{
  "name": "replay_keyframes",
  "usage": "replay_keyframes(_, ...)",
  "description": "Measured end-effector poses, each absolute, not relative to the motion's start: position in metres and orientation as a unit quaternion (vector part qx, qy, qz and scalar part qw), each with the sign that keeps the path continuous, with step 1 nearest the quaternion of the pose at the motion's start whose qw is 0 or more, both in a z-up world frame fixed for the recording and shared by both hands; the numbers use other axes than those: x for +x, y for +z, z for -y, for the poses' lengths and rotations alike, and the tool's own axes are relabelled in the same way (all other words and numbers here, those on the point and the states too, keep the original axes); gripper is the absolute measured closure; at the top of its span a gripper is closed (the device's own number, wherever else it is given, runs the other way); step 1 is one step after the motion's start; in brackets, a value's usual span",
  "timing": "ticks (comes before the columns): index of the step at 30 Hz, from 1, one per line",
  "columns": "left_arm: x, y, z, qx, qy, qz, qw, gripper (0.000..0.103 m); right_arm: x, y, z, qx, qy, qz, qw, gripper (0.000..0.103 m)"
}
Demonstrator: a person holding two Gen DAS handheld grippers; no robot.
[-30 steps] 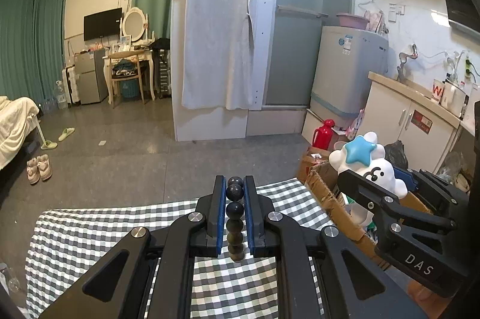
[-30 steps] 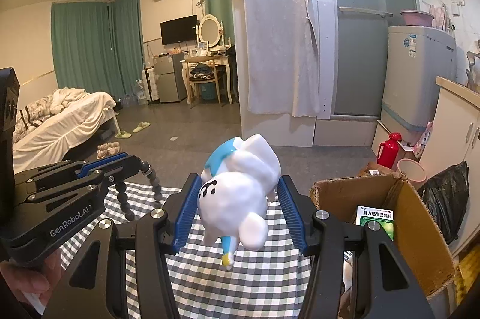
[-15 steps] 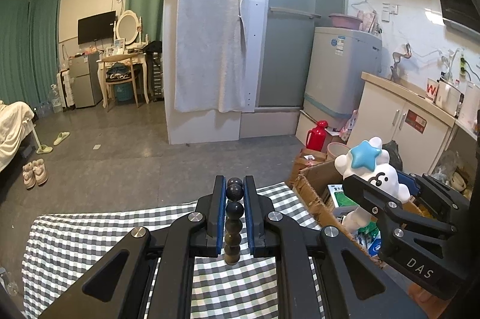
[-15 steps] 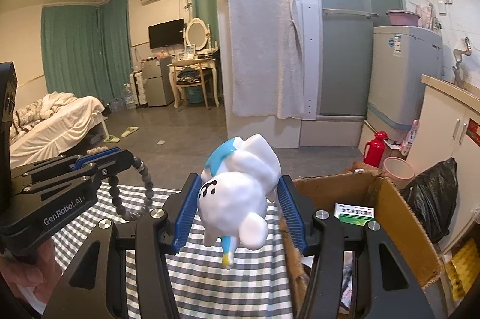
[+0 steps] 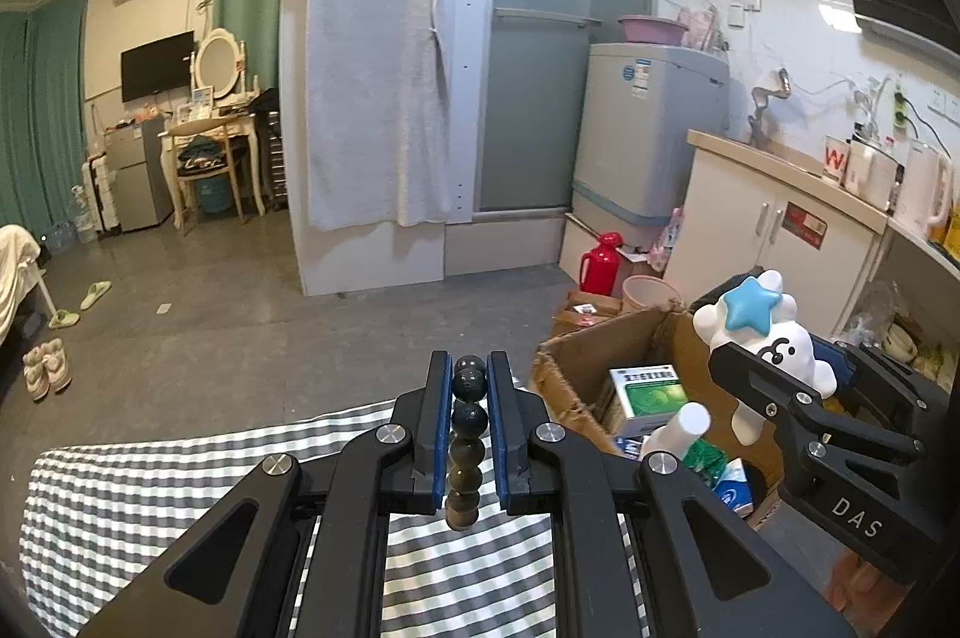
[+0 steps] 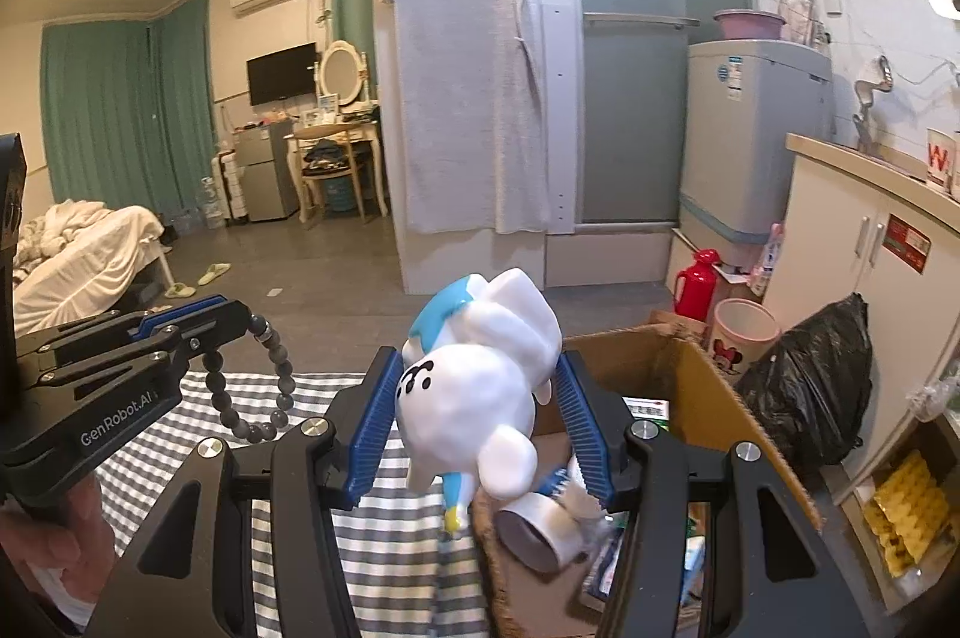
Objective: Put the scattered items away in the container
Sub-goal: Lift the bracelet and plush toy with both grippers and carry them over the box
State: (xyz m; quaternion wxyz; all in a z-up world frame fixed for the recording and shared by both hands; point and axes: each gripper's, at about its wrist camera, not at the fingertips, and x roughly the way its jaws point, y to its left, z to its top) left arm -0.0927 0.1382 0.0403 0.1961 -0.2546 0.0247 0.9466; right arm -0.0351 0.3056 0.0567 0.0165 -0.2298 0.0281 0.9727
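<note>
Right wrist: one bead bracelet [image 6: 249, 386], one white figurine [image 6: 474, 392], one cardboard box [image 6: 708, 398].

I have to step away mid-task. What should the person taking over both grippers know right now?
Left gripper: shut on the bead bracelet, above the checked tablecloth.
Right gripper: shut on the white figurine, at the near edge of the cardboard box.
Box: beside the table, already holding a green-and-white carton and other small items.
Done: both things picked up.
Left: release the figurine into the box, then the bracelet. The views show nothing else on the cloth, though much of it is hidden.
</note>
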Motion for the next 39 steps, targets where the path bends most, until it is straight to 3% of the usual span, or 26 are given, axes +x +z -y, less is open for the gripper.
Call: replay_keyframes(39, -0.091, 0.019, -0.289, -0.278, 0.908, -0.066, 0.305, 0.092, -0.007, 0.039, -0.42, -0.256, 0.956, -0.059, 0.13, 0.05)
